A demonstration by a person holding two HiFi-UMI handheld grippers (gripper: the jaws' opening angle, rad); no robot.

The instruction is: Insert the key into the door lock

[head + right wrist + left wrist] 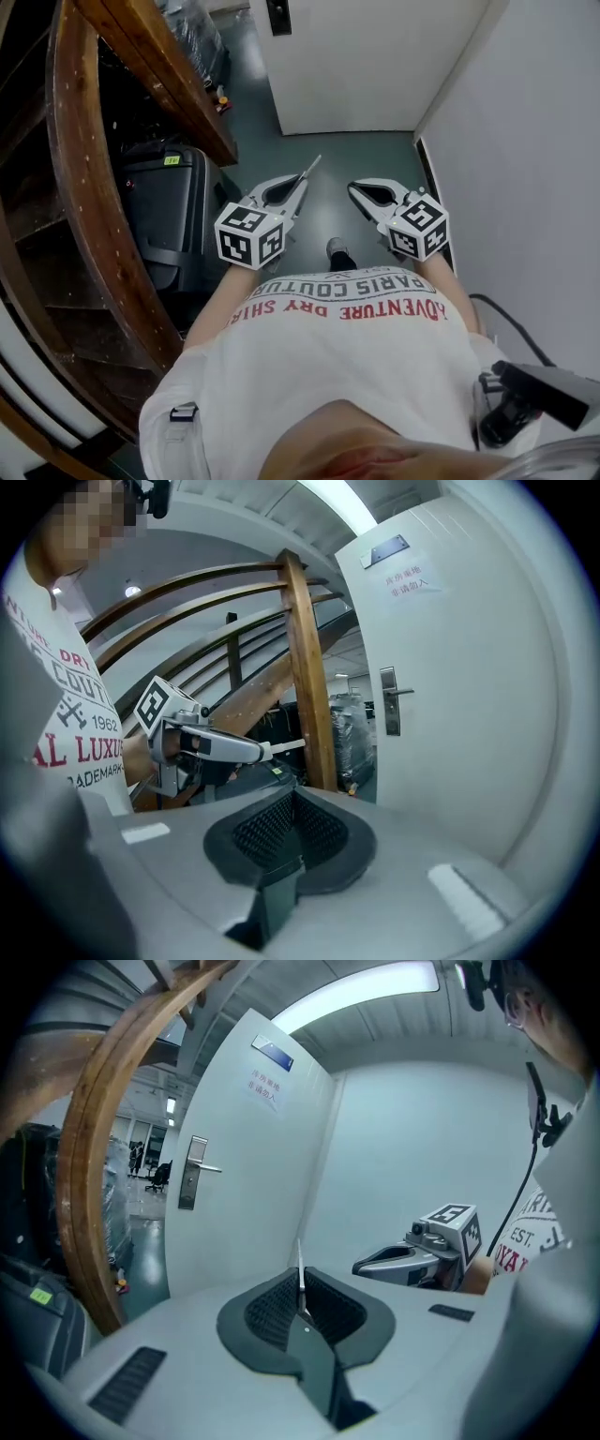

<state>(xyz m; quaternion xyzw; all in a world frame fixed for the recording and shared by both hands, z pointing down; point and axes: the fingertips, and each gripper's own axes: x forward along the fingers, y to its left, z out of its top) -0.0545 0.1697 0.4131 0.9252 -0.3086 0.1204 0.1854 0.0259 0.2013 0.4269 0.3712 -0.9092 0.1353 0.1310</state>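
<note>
- left gripper [298,187]: jaws almost together, pinched on the key [300,1265]. Thin blade sticks out past the tips, aimed toward the door [244,1176].
- right gripper [292,822]: jaws fully closed, nothing between them. It sits beside the left gripper, about as far from the door.
- key: well apart from the door, touching neither door nor lock.
- lock [192,1174]: metal plate with lever handle on the door face, near the door edge on the wooden rail [84,1166] side. Keyhole too small to make out.
- done: key is gripped with its blade forward, and the person faces the door.
- left: close the gap to the door, bring the key up to the lock (it looks higher than the blade's line), line up with the keyhole, push in.
- judged progress: early, approach only, no insertion begun.
</note>
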